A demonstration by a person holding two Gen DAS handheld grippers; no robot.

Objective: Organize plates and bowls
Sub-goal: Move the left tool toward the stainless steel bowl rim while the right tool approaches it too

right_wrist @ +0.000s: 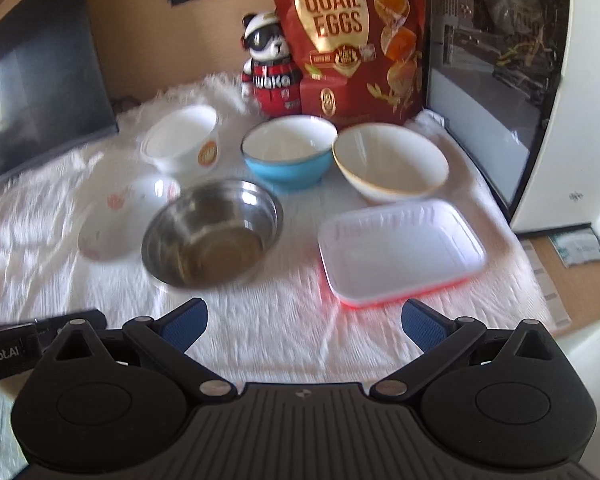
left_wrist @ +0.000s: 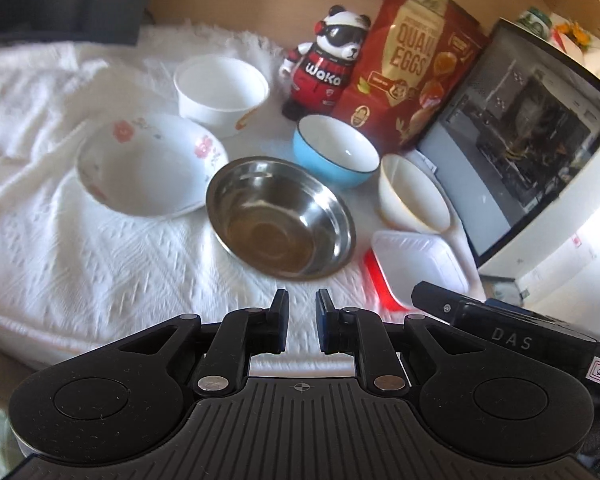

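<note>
Five bowls [right_wrist: 212,232] — panda figure [right_wrist: 270,76], quail-egg bag [right_wrist: 348,40] behind.

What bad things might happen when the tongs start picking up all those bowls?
The steel bowl sits touching the flowered bowl, so lifting one might knock the other. The cloth is wrinkled and soft, so bowls may tip. The panda toy and the quail eggs bag stand right behind the blue bowl and might topple.
</note>
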